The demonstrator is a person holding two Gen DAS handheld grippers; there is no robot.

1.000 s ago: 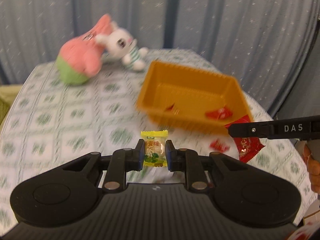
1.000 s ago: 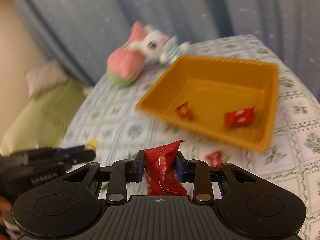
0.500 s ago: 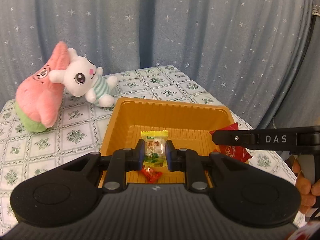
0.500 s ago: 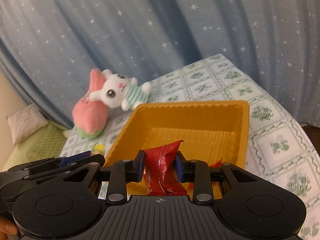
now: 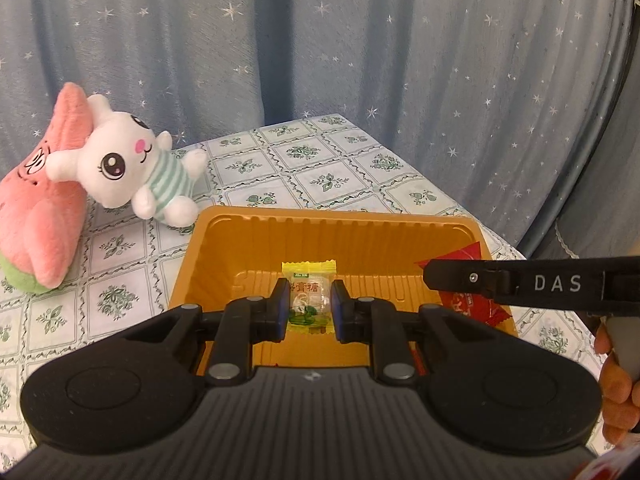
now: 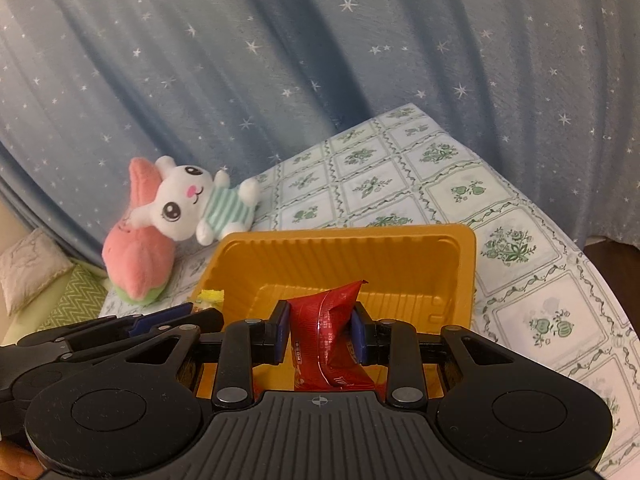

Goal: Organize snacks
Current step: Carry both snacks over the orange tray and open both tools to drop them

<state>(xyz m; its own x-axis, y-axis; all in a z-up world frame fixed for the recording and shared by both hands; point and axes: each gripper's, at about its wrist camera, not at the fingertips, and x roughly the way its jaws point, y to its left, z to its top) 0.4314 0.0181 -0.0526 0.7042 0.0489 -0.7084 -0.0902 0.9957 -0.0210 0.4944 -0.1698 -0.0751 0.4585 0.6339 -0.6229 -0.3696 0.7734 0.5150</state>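
Observation:
My left gripper [image 5: 309, 305] is shut on a yellow-green wrapped candy [image 5: 308, 300] and holds it over the orange tray [image 5: 320, 222]. My right gripper [image 6: 322, 330] is shut on a red snack packet [image 6: 326, 336], also held over the orange tray [image 6: 344, 236]. In the left wrist view the right gripper's finger [image 5: 520, 284] reaches in from the right with the red packet [image 5: 464, 300] over the tray's right side. In the right wrist view the left gripper [image 6: 120, 328] shows at the left with a bit of yellow wrapper [image 6: 212, 295].
A white bunny plush [image 5: 128, 168] leans on a pink plush [image 5: 40, 208] at the table's back left, left of the tray. The table has a green-patterned cloth [image 5: 328, 172]; a blue starred curtain [image 5: 320, 40] hangs close behind. Cushions [image 6: 36, 276] lie beyond the table's left edge.
Both grippers have moved forward from in front of the tray to above it, each still holding its snack. The views have tilted up towards the curtain.

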